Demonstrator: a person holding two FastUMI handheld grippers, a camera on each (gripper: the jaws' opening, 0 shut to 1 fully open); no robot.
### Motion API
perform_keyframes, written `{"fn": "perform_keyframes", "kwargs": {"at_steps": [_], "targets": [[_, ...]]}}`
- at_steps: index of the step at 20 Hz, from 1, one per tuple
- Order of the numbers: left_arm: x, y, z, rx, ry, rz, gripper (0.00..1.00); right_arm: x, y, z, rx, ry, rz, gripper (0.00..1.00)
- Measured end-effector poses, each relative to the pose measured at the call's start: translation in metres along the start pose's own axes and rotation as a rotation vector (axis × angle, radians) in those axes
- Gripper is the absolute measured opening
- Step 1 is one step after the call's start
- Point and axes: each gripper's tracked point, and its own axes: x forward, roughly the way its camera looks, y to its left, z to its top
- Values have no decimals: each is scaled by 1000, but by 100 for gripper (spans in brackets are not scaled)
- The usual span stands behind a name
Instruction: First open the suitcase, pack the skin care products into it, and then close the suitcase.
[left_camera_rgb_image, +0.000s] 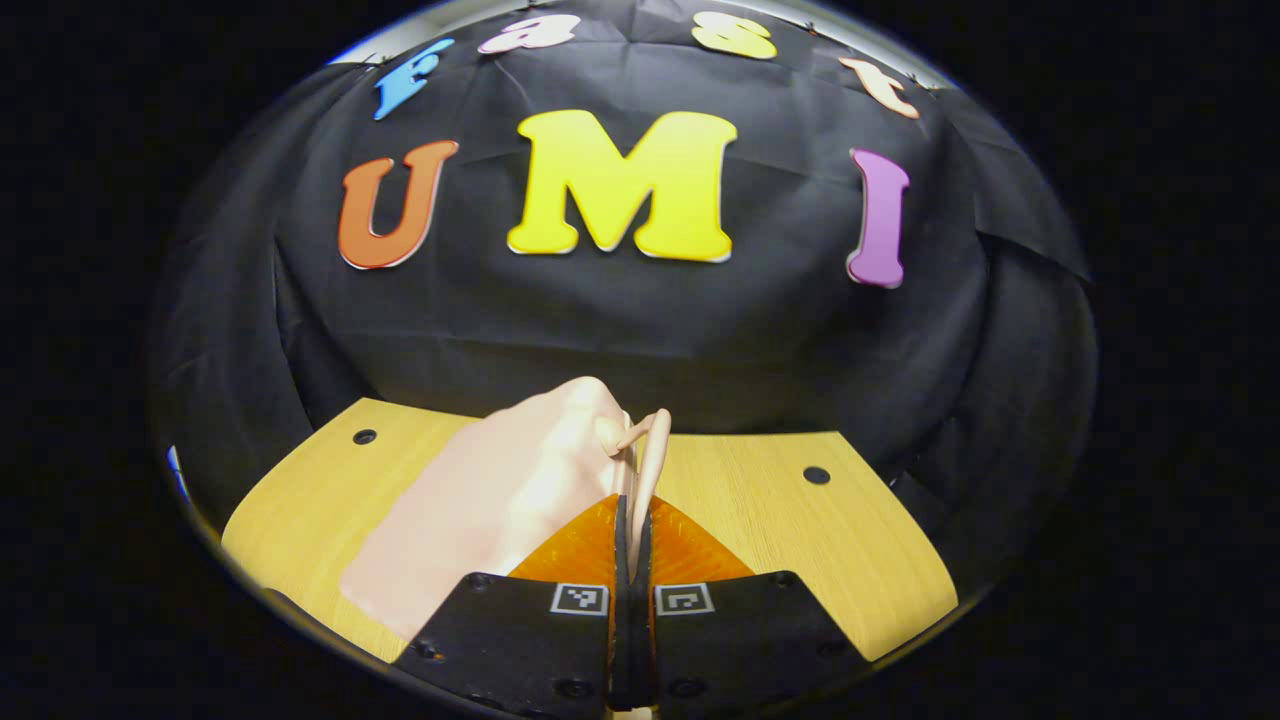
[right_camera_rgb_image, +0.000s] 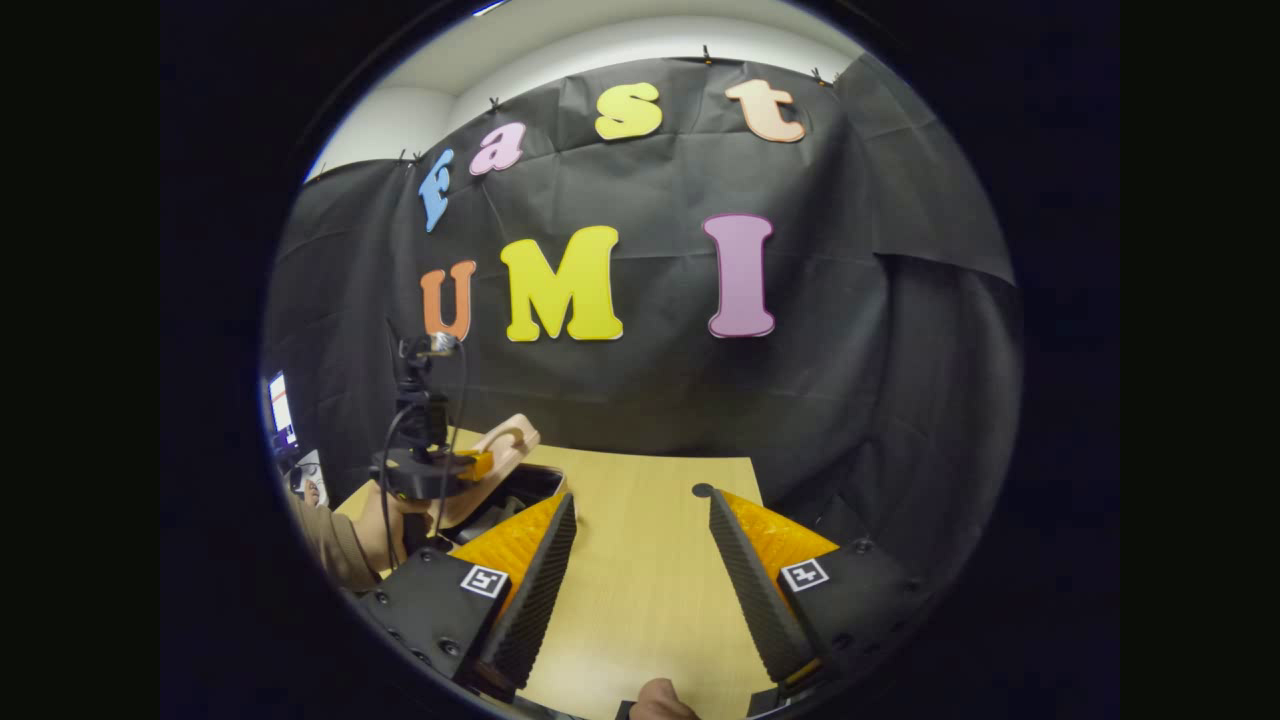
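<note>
The left gripper (left_camera_rgb_image: 632, 520) is seen with fingers pressed together on the thin edge of the pink suitcase (left_camera_rgb_image: 500, 500) lid, which is lifted at a tilt over the wooden table (left_camera_rgb_image: 800, 540). In the right gripper view, the right gripper (right_camera_rgb_image: 640, 560) is held wide apart over bare table (right_camera_rgb_image: 640, 540), gripping nothing. The suitcase (right_camera_rgb_image: 495, 460) is seen far left, its dark interior exposed, well apart from it.

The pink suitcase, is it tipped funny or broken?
Nothing looks broken or spilled. The pink suitcase lid stands tilted up off the wooden table, with the left hand-held gripper pinched shut at the handle. That fits opening or closing it. The right hand-held gripper is open over bare table.
</note>
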Motion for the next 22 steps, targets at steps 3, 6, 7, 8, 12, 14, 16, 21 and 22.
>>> {"fn": "perform_keyframes", "kwargs": {"at_steps": [3, 6, 7, 8, 12, 14, 16, 21, 22], "targets": [[16, -25, -42, 44, 94, -16, 3, -4, -11, -8, 15, 6, -15, 80], [26, -37, -73, 119, 169, -11, 3, -9, -19, -20, 54, 22, -30, 80], [30, -38, -81, 136, 189, -5, 3, -9, -22, -23, 64, 29, -37, 80], [32, -39, -87, 151, 205, 4, 4, -11, -25, -26, 75, 35, -43, 80], [32, -51, -93, 193, 235, 9, 24, -15, -36, -27, 108, 39, -72, 80], [25, -58, -88, 149, 241, -26, 48, -19, -38, -23, 115, 30, -86, 80], [9, -62, -61, 71, 179, -58, 51, -22, -34, -12, 97, 0, -97, 80], [-61, -4, 25, -4, -6, 9, 99, -19, 0, 14, -6, -75, -143, 80], [-77, 13, 46, -7, -55, 27, 99, -16, 12, 21, -4, -89, -141, 77]]}}
